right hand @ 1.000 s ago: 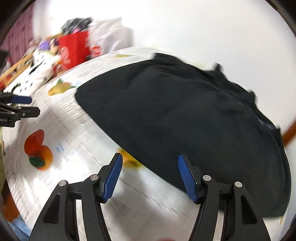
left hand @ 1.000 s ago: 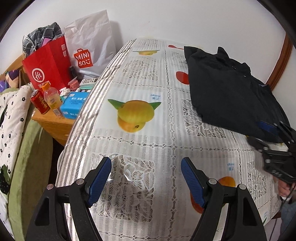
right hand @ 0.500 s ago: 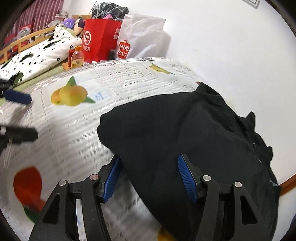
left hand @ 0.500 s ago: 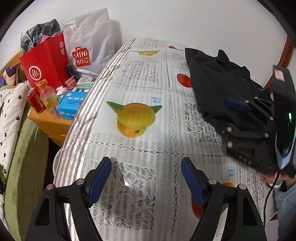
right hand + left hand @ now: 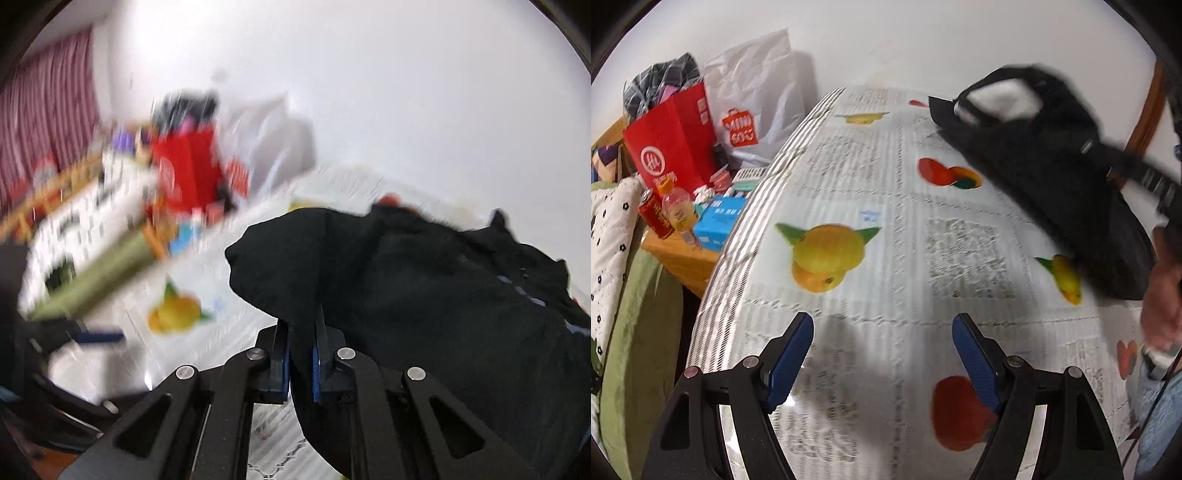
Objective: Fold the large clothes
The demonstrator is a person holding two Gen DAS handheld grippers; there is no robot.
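Note:
A large black garment (image 5: 1045, 177) lies at the far right of the table, one edge lifted off the fruit-print cloth (image 5: 886, 229). In the right wrist view my right gripper (image 5: 301, 354) is shut on a fold of the black garment (image 5: 424, 295) and holds it raised. My left gripper (image 5: 882, 354) is open and empty, low over the near part of the table, well left of the garment. The hand and the right gripper (image 5: 1160, 206) show blurred at the right edge of the left wrist view.
A red paper bag (image 5: 672, 147) and a white Miniso bag (image 5: 753, 110) stand beyond the table's left edge. A wooden side table (image 5: 683, 254) holds a can, a bottle and a blue box. A bed with green cover (image 5: 635, 332) is at left. A white wall is behind.
My right gripper has closed on the garment's edge and lifted it. The left gripper stays open and has shifted slightly over the table.

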